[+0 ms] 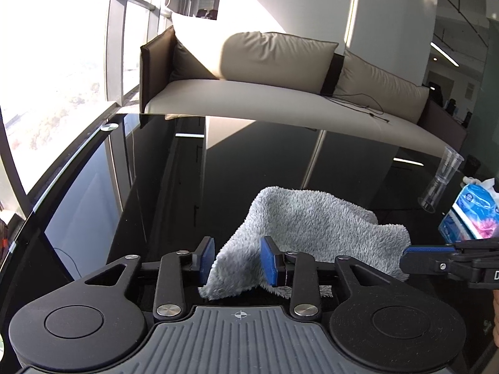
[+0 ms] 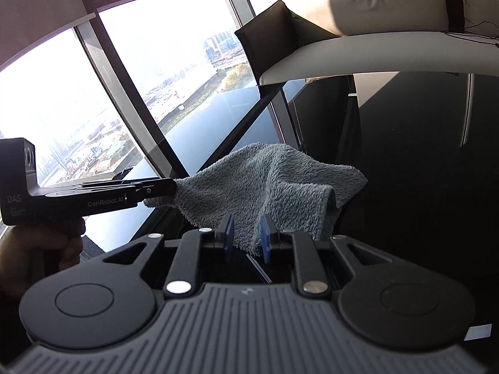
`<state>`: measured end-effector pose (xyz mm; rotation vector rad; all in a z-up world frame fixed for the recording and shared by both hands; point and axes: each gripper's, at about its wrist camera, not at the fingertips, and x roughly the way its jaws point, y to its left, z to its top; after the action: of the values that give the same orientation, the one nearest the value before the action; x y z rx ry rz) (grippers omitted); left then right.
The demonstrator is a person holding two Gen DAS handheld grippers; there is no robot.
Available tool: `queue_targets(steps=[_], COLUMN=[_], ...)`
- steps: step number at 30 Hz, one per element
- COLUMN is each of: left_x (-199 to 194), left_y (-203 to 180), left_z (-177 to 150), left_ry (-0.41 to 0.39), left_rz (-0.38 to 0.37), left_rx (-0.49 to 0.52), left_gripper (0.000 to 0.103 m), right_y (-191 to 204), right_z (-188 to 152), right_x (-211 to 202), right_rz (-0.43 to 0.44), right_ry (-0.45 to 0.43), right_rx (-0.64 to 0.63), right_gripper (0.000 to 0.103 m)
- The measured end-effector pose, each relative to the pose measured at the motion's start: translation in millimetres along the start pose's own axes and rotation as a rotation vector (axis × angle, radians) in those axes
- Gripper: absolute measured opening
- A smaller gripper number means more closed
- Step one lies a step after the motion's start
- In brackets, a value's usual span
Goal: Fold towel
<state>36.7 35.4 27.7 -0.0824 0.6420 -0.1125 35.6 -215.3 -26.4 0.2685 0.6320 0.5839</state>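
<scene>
A grey fluffy towel (image 1: 312, 218) hangs bunched over the black glossy table (image 1: 156, 171), one corner at each gripper. My left gripper (image 1: 238, 258) has its blue pads apart, with a towel corner lying loosely between them. From the right, the right gripper (image 1: 405, 252) reaches the towel's other end. In the right wrist view the towel (image 2: 274, 180) sags between both tools. My right gripper (image 2: 246, 240) stands open with a corner between its pads. The left gripper (image 2: 173, 187), held by a hand (image 2: 46, 243), meets the towel's left tip.
A clear plastic cup (image 1: 443, 180) and a blue tissue pack (image 1: 471, 215) stand at the table's right side. A beige sofa (image 1: 265, 99) lies beyond the far edge. Tall windows (image 2: 156, 62) run along the left.
</scene>
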Motion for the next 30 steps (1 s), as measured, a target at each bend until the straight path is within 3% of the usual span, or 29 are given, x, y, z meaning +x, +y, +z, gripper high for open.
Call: queue_targets(steps=[1,6,13,17,20,22,23,30], left_x=[-0.8,7.8,16.0,16.7,16.8,16.8,16.6,15.0], left_y=[-0.1,-5.2,-6.1,-6.7,-7.4,-7.1,-6.8,-3.7], left_z=[0.6,3.7,-0.3,-1.0,-1.9,-2.3,-2.4,-2.1], left_ry=[-0.008,-0.001,0.018,0.021,0.022,0.023,0.024,0.023], left_rz=[0.001,0.000,0.006,0.006,0.004,0.004,0.005,0.006], left_rx=[-0.002,0.001,0.010,0.018,0.023,0.023,0.021,0.013], left_gripper=[0.045,0.047,0.048,0.048,0.048,0.048,0.048,0.048], right_y=[-5.6,-35.4,-72.0,-81.2,-80.7,-80.7,-80.4,-61.7], right_z=[2.2,21.1,28.2,25.1,22.6,19.6,18.8,24.4], right_x=[-3.6,2.1,58.3,71.0,77.0,81.4,81.9,59.0], right_rz=[0.000,-0.080,-0.201,-0.201,-0.185,-0.180,-0.182,-0.186], right_ry=[-0.026,-0.125,-0.056,-0.042,-0.029,-0.021,-0.020,-0.139], right_rx=[0.025,0.133,0.176,0.205,0.203,0.197,0.196,0.100], right_gripper=[0.037,0.037,0.037,0.036,0.026,0.008,0.004,0.002])
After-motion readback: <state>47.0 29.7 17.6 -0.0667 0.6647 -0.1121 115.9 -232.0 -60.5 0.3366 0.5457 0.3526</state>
